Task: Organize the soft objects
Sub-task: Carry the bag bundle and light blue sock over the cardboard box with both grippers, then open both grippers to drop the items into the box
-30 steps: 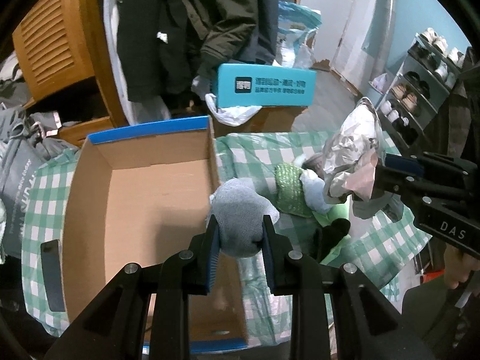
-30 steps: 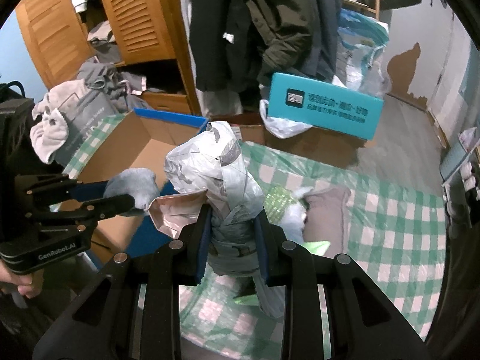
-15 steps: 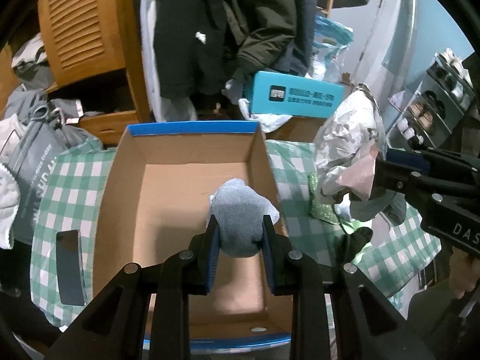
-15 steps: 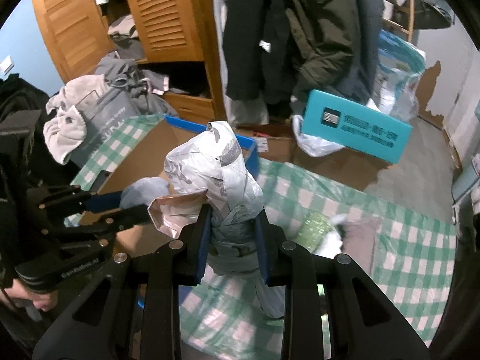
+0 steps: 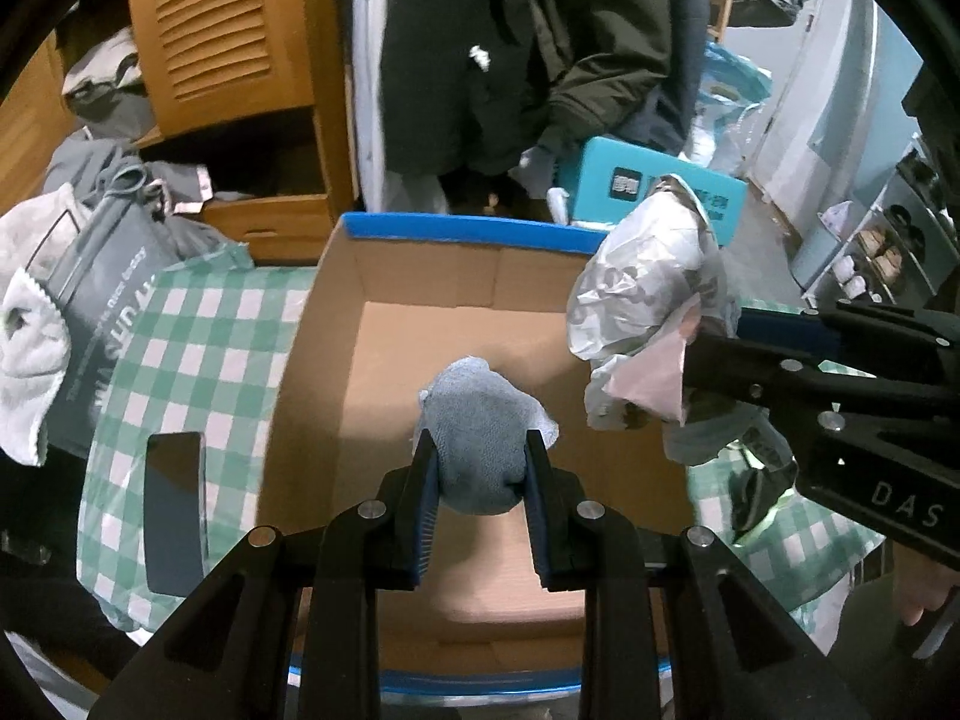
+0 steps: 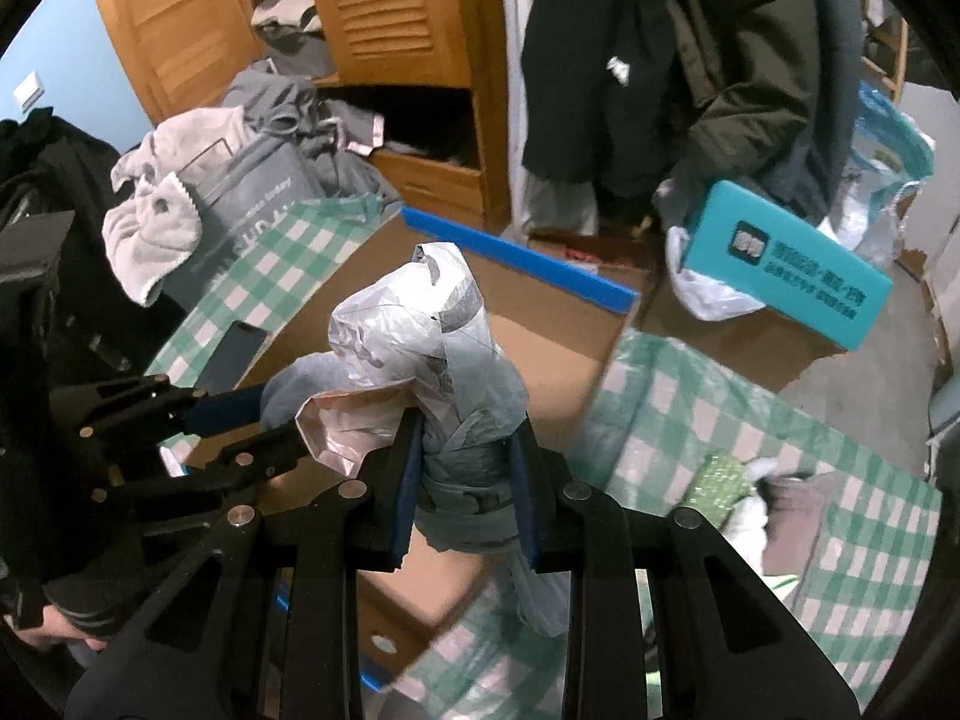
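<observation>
- Here the left gripper (image 5: 480,495) clamps a grey sock (image 5: 480,420) directly above the cardboard box (image 5: 336,300) floor.
- The right gripper (image 6: 462,483) clamps an upright plastic bundle (image 6: 420,348) over the box's right wall.

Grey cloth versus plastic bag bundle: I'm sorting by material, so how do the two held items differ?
The grey cloth is matte, knitted and compact; the plastic bag bundle is shiny, crinkled and taller. The cloth sits in the left tongs, the bundle in the right tongs. Both are soft, gripped, held over the cardboard box.
</observation>
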Tool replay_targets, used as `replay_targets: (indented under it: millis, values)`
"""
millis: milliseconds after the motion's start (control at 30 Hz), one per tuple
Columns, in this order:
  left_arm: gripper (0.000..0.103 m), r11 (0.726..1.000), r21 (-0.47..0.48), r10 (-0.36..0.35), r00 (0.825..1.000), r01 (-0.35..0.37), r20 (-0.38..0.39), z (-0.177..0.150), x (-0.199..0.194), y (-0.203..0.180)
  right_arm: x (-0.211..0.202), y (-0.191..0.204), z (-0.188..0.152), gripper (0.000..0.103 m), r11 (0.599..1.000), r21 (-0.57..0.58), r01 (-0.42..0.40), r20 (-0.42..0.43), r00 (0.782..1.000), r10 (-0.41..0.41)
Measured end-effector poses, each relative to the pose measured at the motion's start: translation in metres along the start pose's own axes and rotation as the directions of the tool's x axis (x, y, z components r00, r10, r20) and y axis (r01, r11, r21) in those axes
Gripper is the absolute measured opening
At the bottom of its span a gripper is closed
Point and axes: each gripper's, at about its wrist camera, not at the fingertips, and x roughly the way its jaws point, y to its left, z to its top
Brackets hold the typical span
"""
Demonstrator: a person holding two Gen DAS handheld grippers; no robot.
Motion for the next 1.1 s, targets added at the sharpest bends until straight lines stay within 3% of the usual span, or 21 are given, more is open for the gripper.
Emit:
replay_targets:
  millis: [433, 567, 633, 700, 1100]
  values:
    - [0.029, 0.999, -0.039, 0.025, 0.998, -0.028, -0.060, -0.007, 0.022, 0.022, 0.040, 0.022, 0.007, 0.026, 0.999, -0.012, -0.042, -0.090, 0.995, 0.040]
    - [0.042, 0.998, -0.038, 0.038, 0.997, -0.041, -0.066, -0.006, 0.023, 0.023, 0.045, 0.022, 0.007, 0.029, 0.999, -0.011, -0.032, -0.104, 0.994, 0.031]
    - [0.059, 0.997, -0.038, 0.058, 0.996, -0.060, -0.064, -0.006, 0.023, 0.024, 0.046, 0.019, 0.006, 0.033, 1.000, -0.002, -0.031, -0.114, 0.993, 0.031]
    - [0.064, 0.996, -0.037, 0.074, 0.995, -0.076, -0.059, -0.006, 0.022, 0.027, 0.045, 0.015, 0.005, 0.045, 0.999, 0.013, -0.031, -0.113, 0.993, 0.032]
    - [0.070, 0.998, -0.016, 0.053, 0.997, -0.054, -0.051, -0.004, 0.015, 0.009, 0.021, -0.004, -0.001, 0.057, 0.999, 0.038, 0.002, -0.065, 0.998, 0.000]
